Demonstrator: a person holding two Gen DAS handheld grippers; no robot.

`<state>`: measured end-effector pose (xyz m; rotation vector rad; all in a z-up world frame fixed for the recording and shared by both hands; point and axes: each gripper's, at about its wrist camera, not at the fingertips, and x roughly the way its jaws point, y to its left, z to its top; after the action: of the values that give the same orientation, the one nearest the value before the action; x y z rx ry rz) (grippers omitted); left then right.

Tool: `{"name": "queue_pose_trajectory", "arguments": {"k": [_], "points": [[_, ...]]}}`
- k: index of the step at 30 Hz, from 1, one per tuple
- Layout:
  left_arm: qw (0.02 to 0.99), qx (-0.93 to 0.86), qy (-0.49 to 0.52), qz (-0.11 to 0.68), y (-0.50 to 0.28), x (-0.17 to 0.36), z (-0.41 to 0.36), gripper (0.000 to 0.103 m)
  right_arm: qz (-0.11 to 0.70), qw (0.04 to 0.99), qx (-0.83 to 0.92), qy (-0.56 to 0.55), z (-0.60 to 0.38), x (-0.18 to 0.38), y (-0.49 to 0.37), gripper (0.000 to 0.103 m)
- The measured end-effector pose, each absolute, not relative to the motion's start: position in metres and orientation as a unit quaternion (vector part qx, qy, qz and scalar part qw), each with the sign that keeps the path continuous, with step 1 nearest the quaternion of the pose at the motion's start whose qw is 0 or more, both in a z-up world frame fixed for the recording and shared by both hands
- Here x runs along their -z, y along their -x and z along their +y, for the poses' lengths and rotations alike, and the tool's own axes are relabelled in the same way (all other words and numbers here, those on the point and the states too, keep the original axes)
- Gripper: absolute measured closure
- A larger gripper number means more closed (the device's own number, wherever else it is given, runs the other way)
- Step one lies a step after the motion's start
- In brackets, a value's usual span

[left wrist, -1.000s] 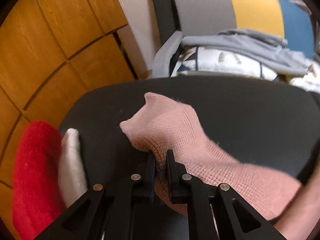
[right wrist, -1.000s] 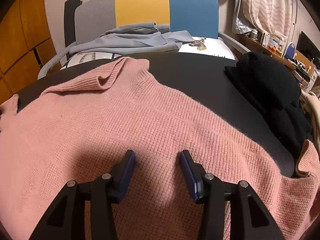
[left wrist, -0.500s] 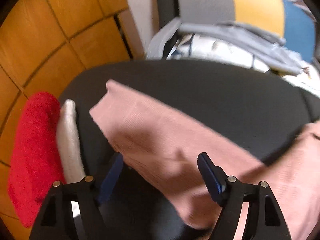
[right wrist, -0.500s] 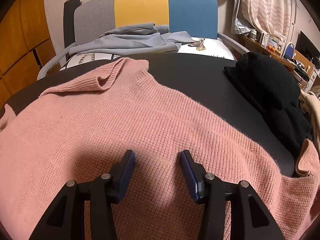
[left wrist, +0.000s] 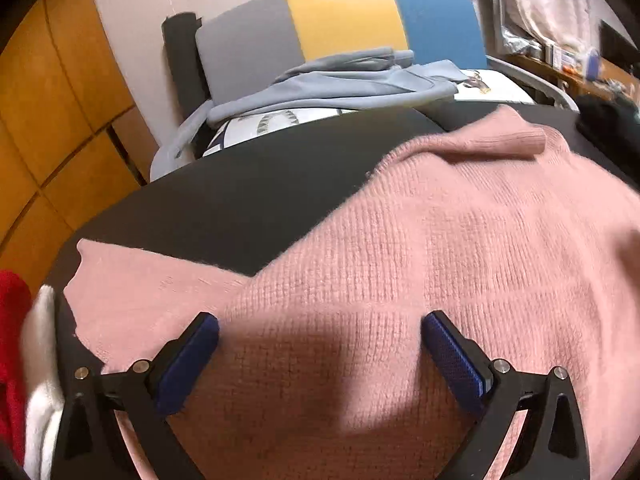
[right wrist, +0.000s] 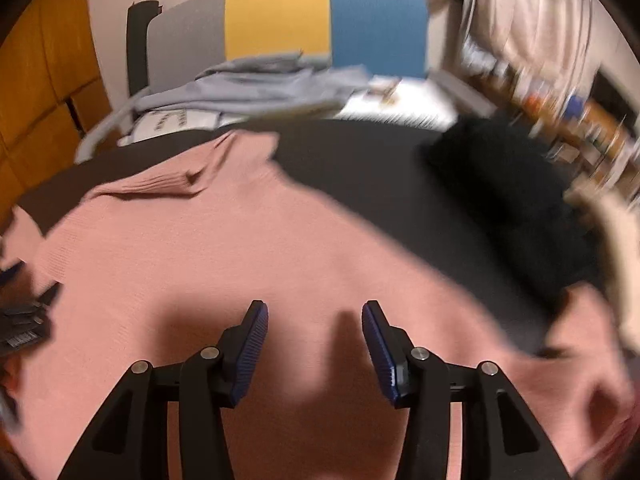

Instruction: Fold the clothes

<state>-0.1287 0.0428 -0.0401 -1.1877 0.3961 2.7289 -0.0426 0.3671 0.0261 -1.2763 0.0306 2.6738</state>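
Note:
A pink knit sweater (left wrist: 460,248) lies spread flat on the black table (left wrist: 248,184), collar (left wrist: 504,142) toward the far side. Its left sleeve (left wrist: 144,284) stretches out flat to the left. My left gripper (left wrist: 320,324) hovers open over the sweater's left body, nothing between its blue pads. In the right wrist view the same sweater (right wrist: 248,248) fills the foreground, blurred by motion. My right gripper (right wrist: 315,316) stands open above its lower middle. The left gripper's tool shows at that view's left edge (right wrist: 24,320).
A red garment (left wrist: 12,344) and a white one (left wrist: 40,372) lie at the table's left edge. A black garment pile (right wrist: 500,200) sits at the right, with a cream cloth (right wrist: 620,248) beyond it. Behind the table stands a grey, yellow and blue chair (left wrist: 344,28) with grey clothes (left wrist: 340,84).
My left gripper let go of the pink sleeve, opened wide and swung right over the sweater's body. The sleeve now lies flat. The right gripper stays open and the view has shifted slightly.

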Motion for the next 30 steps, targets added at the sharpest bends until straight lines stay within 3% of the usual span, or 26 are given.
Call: {"name": "queue_pose_trajectory", "arguments": {"k": [4,10,14,19,24,26,27,30], "points": [[0.094,-0.898,0.426,0.061,0.139,0.046,0.023,0.0,-0.005,0.132,-0.9,0.416,0.401,-0.041,0.018,0.053],[0.087,-0.901,0.419,0.076,0.126,0.038,0.045,0.0,0.024,0.17,-0.884,0.434,0.459,-0.051,-0.016,0.053],[0.089,-0.9,0.421,0.07,0.126,0.037,0.043,0.0,0.03,0.252,-0.864,0.434,0.505,-0.053,-0.036,0.053],[0.09,-0.9,0.421,0.067,0.125,0.037,0.044,0.0,-0.044,0.258,-0.806,0.531,0.516,-0.018,-0.031,0.053],[0.089,-0.9,0.421,0.067,0.124,0.036,0.045,0.0,0.103,0.282,-0.796,0.525,0.558,0.005,-0.043,0.053],[0.089,-0.9,0.421,0.067,0.124,0.036,0.045,0.0,0.09,0.268,-0.808,0.518,0.555,0.003,-0.046,0.076],[0.088,-0.9,0.421,0.067,0.124,0.036,0.045,0.0,0.065,0.261,-0.811,0.519,0.551,0.002,-0.045,0.094],[0.076,-0.899,0.425,0.072,0.124,0.034,0.049,0.0,0.019,0.26,-0.821,0.508,0.547,-0.012,-0.043,0.097]]}}
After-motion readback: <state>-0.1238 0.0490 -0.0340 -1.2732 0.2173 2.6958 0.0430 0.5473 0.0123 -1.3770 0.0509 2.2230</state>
